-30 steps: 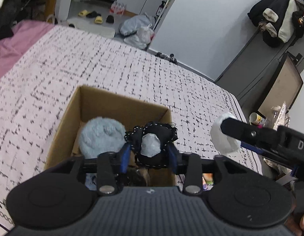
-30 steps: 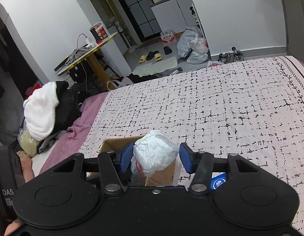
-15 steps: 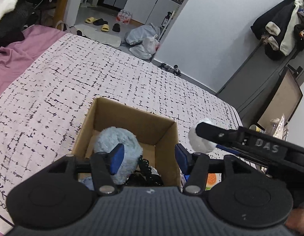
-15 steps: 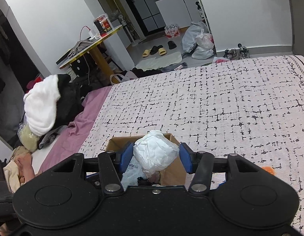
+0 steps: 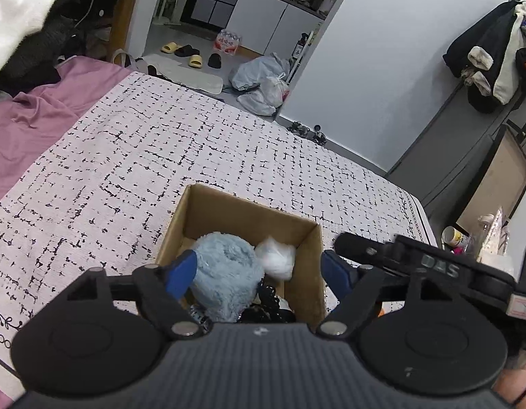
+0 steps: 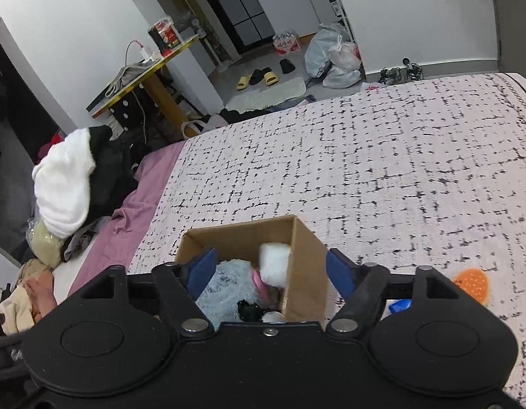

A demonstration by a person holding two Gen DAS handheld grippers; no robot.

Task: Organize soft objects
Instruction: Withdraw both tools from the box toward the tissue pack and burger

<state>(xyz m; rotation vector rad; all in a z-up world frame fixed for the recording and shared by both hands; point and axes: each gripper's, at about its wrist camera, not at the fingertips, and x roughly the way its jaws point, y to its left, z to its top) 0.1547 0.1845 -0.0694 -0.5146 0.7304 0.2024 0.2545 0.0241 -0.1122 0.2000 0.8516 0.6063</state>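
An open cardboard box stands on the checked bedspread; it also shows in the right wrist view. Inside lie a fluffy light-blue soft item, a white crumpled bundle and a black lacy item. In the right wrist view the blue item and the white bundle lie in the box. My left gripper is open and empty above the box. My right gripper is open and empty above the box; its body shows in the left wrist view.
An orange round item and a blue item lie on the bedspread right of the box. A purple sheet and a clothes pile lie at the left. Floor clutter and bags lie beyond the bed.
My left gripper let go of the black lacy item into the box and opened. My right gripper opened and dropped the white bundle into the box. Both views pulled back.
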